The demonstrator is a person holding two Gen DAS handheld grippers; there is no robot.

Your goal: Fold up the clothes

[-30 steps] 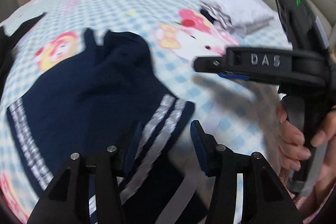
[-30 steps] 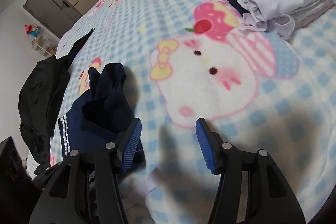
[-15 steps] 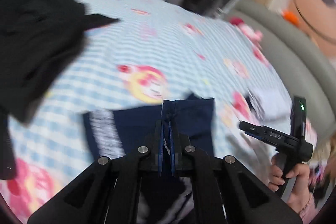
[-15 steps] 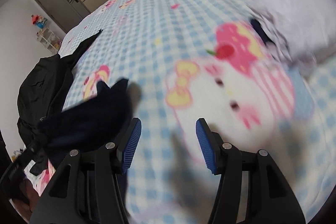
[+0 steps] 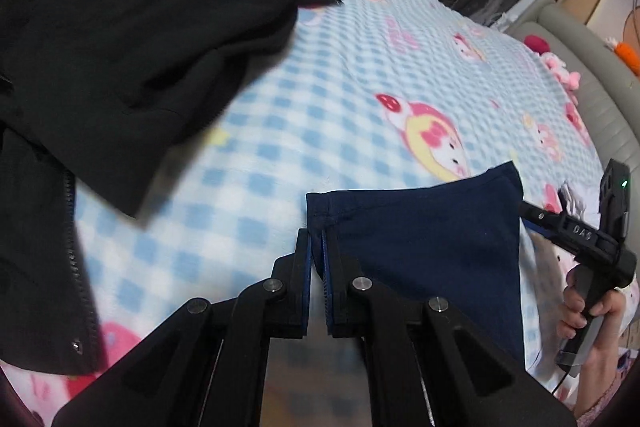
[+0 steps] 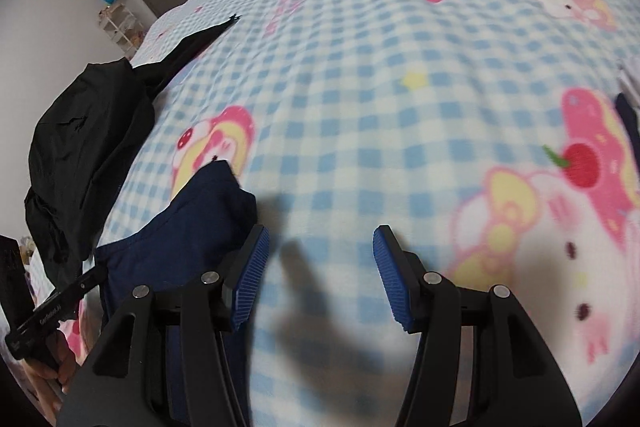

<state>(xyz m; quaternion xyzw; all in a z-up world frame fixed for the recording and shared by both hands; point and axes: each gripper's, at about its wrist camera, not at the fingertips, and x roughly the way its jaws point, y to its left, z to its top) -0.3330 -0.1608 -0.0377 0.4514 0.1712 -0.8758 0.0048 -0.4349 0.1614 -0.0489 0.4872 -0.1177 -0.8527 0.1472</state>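
Left tool: clamped shut on hem corner of navy garment. Was open a second ago, poised over the striped edge; now closed, cloth pinched between the pads. Corner lifted and pulled out toward the black jacket, fabric drawn taut into a flat panel just past the tips. Stripes no longer visible from left wrist, likely hidden under the raised panel.

Right tool: about half open, nothing between the pads. No change in opening across the last second. Hovering over bare checked blanket, navy garment just beside its left finger, not touching as far as visible. Also seen in left wrist view at the garment's far side, held by a hand.

Relative to navy garment: black jacket beyond it, near but apart; bed headboard well apart, past the blanket.

Judgement: grab step done on one side, fold not yet made. Second corner ungripped, needed next to carry the fold evenly. Risk: single-point pull skewing the cloth.
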